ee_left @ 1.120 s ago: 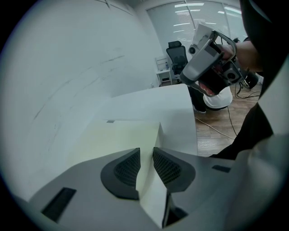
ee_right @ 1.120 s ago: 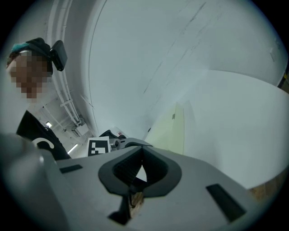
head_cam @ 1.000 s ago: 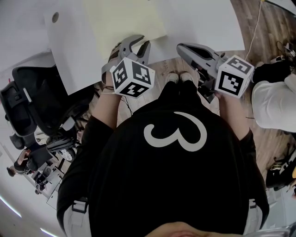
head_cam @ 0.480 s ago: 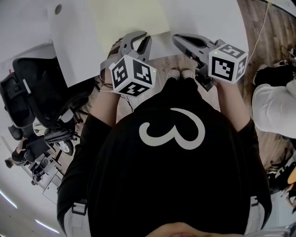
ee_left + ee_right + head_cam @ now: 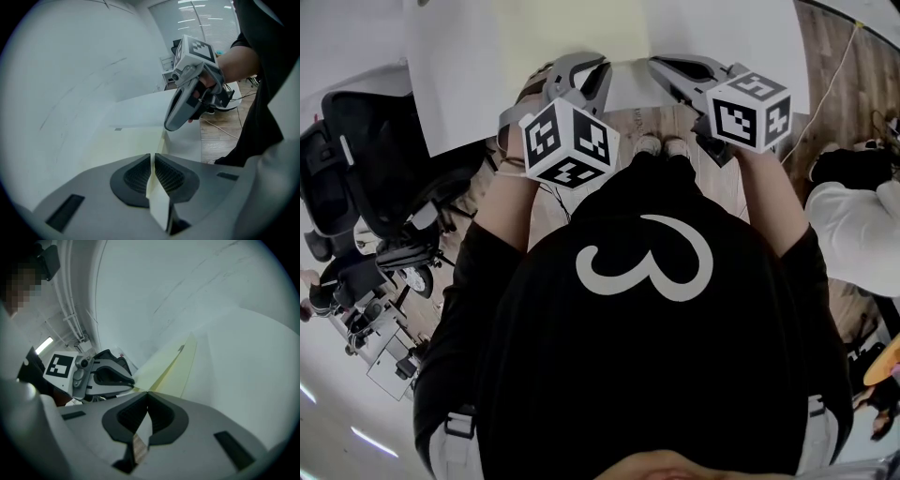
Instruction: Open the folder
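A pale yellow folder [image 5: 572,28] lies on the white table [image 5: 450,84], its near edge at the table's front. My left gripper [image 5: 598,67] is at that near edge. In the left gripper view its jaws [image 5: 153,155] have just been closing and now press on a pale sheet of the folder [image 5: 136,140] running between the pads. My right gripper [image 5: 656,64] is at the folder's near right corner. In the right gripper view its pads [image 5: 147,393] meet on that corner, and the folder [image 5: 171,369] shows two layers slightly parted.
A black office chair [image 5: 366,159] stands left of the table. A person in white [image 5: 853,216] crouches at the right on the wood floor, where a cable [image 5: 825,80] runs. My own shoes [image 5: 661,147] are under the table's edge.
The left jaws have narrowed from open onto the folder's edge. The right gripper has moved in towards the folder's near right corner and rolled.
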### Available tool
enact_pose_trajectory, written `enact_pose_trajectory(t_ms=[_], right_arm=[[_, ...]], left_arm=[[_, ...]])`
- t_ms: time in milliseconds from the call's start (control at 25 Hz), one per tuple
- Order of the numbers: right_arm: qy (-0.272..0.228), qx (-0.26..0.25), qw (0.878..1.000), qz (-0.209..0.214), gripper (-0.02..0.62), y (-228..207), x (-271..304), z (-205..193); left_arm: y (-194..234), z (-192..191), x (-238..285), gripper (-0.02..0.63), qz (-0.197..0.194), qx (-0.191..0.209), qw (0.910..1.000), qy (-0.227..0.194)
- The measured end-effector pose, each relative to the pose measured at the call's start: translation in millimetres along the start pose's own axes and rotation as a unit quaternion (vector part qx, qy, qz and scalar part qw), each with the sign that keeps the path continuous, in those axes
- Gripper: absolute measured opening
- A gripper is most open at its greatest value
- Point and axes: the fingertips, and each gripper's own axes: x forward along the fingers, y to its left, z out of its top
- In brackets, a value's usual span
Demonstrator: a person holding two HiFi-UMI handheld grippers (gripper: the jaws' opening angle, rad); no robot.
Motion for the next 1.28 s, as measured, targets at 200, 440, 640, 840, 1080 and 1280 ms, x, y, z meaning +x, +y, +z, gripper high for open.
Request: enact_pose_trajectory(t_ms=[200,440,640,840,1080,1280], right_arm=[[0.023,-0.029,0.999,-0.007,0.025,-1.4,8.7,-1.5],[0.03,-0.068,0.997,-0.006,0.025,-1.6,4.1,-2.1],[0.032,-0.064,0.997,0.001,0.025,1.9,9.2,0.9],[0.039,-0.066,0.997,-0.002,0.024,2.0,11.4,2.0],[0.037,-0.057,0.998,0.004,0.023,-0.1,14.3,7.7],[0.035,-0.062,0.997,0.011,0.023,-0.6,15.9,10.3]], left_arm=[[2.0,-2.3,-2.8,0.037,0.0,-0.006,1.0,0.003],[-5.5,6.6,-0.4,0.037,0.016,-0.005,0.9999,0.003],[-3.5,1.4,0.0,0.04,0.03,-0.008,0.9995,0.002],[-3.2,-0.2,2.4,0.043,0.044,-0.005,0.999,0.004],[-1.1,0.9,4.5,0.069,0.052,-0.009,0.9986,-0.001],[3.2,5.7,9.4,0.077,0.082,0.016,0.9965,-0.007]])
